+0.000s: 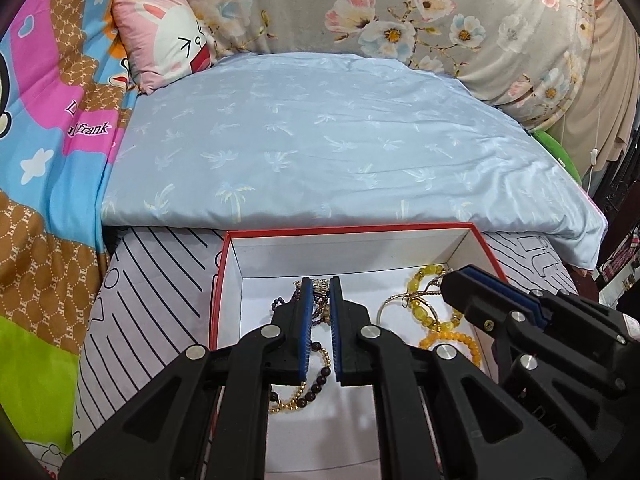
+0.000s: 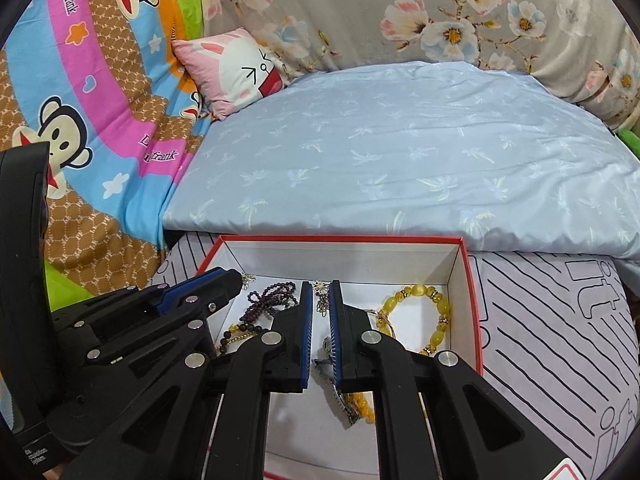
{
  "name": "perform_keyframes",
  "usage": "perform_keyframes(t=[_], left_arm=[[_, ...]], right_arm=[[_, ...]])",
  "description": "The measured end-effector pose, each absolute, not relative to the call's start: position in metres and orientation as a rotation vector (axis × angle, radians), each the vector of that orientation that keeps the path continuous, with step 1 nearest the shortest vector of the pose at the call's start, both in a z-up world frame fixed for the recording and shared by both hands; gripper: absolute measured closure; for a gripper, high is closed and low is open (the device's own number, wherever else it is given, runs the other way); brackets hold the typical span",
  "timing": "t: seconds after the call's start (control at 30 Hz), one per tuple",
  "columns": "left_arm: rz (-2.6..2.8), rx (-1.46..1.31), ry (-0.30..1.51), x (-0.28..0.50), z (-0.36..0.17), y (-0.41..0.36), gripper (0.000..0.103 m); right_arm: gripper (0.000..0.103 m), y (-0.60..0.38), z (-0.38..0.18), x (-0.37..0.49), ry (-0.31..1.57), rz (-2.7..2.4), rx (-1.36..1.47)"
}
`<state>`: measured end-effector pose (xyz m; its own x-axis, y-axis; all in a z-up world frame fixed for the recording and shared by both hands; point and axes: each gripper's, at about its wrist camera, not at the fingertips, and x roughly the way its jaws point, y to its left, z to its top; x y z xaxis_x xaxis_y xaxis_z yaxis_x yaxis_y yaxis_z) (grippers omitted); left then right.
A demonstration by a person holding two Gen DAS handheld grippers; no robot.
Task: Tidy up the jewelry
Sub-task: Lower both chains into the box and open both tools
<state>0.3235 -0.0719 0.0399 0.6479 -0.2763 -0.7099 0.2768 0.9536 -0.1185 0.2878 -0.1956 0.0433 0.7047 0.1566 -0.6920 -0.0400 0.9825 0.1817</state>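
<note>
We held both tongs nearly shut and empty over the red-rimmed box (image 1: 224, 264). Left tongs (image 1: 321, 284) hung above the dark bead strand (image 1: 316, 380) at lower centre; right tongs (image 2: 321, 286), the yellow bracelet (image 2: 416, 312) to their right

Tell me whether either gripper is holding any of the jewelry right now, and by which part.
Nothing is held. The left gripper and right gripper are both shut and empty, poised over the jewelry in the red-edged box.
</note>
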Motion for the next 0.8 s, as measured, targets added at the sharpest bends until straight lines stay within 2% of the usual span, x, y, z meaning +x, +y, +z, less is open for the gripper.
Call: perform_keyframes(t=[0.6, 0.8], left_arm=[[-0.285, 0.01, 0.85, 0.341, 0.012, -0.079, 0.095], [-0.263, 0.01, 0.85, 0.341, 0.012, -0.077, 0.082]], right_arm=[[0.094, -0.198, 0.011, 0.309, 0.836, 0.09, 0.159], [0.091, -0.196, 0.012, 0.309, 0.828, 0.081, 0.146]])
